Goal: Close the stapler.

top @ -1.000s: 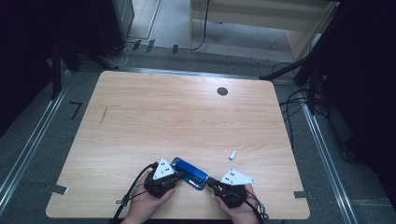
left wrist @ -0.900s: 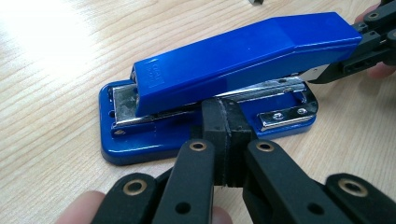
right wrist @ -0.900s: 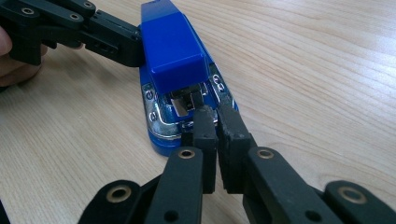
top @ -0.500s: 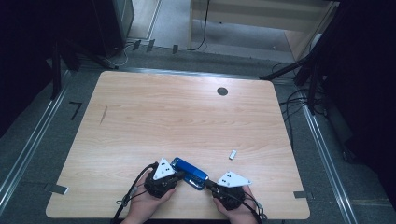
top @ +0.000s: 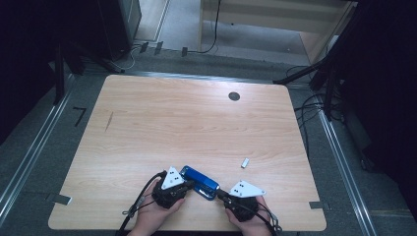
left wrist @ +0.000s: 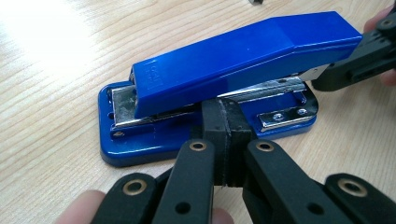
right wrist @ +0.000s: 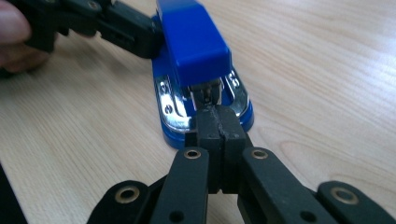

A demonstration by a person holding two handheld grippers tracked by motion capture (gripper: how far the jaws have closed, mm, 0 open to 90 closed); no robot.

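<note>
A pale wood-grain surface (top: 187, 123) stands on grey floor, with cables trailing past its far edge and dark equipment along the sides. Near the edge closest to me a blue stapler (top: 199, 181) lies flat on the surface, directly between my two grippers. My left gripper (left wrist: 225, 122) has its jaws pressed together with nothing between them; their tips sit against the long side of the stapler, at the gap between its base and its metal magazine. My right gripper (right wrist: 216, 125) also has its jaws closed together, empty, with their tips touching the stapler's front end, just below the nose where the staples come out. Beyond my right jaws, well apart from the stapler, a small white piece (top: 244, 162) lies on the wood. Farther off, near the surface's far edge, is a dark round spot (top: 234, 96).
</note>
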